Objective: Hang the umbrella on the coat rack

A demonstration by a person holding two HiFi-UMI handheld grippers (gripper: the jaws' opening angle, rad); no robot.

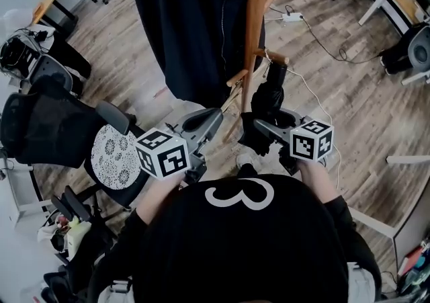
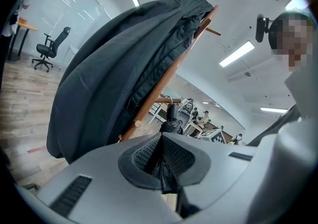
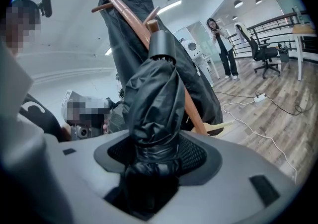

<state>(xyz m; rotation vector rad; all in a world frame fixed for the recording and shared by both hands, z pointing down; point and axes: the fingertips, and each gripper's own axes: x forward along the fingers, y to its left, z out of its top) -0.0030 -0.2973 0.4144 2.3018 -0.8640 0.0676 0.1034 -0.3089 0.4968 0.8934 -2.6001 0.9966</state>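
Note:
A folded black umbrella (image 1: 272, 97) stands upright beside the wooden coat rack pole (image 1: 254, 19), its top near a low peg (image 1: 272, 57). My right gripper (image 1: 259, 122) is shut on its lower part. In the right gripper view the umbrella (image 3: 154, 99) rises from between the pads of this gripper (image 3: 154, 156), in front of the pole (image 3: 134, 19). My left gripper (image 1: 213, 117) is just left of the pole's base. Its pads (image 2: 184, 156) are pressed together, with only a dark sliver between them. A dark coat (image 1: 188, 19) hangs on the rack.
An office chair with a patterned cushion (image 1: 114, 154) stands at my left, next to a black mesh chair (image 1: 47, 127). A white cable and power strip (image 1: 293, 17) lie on the wood floor behind the rack. A person (image 3: 223, 44) stands farther off.

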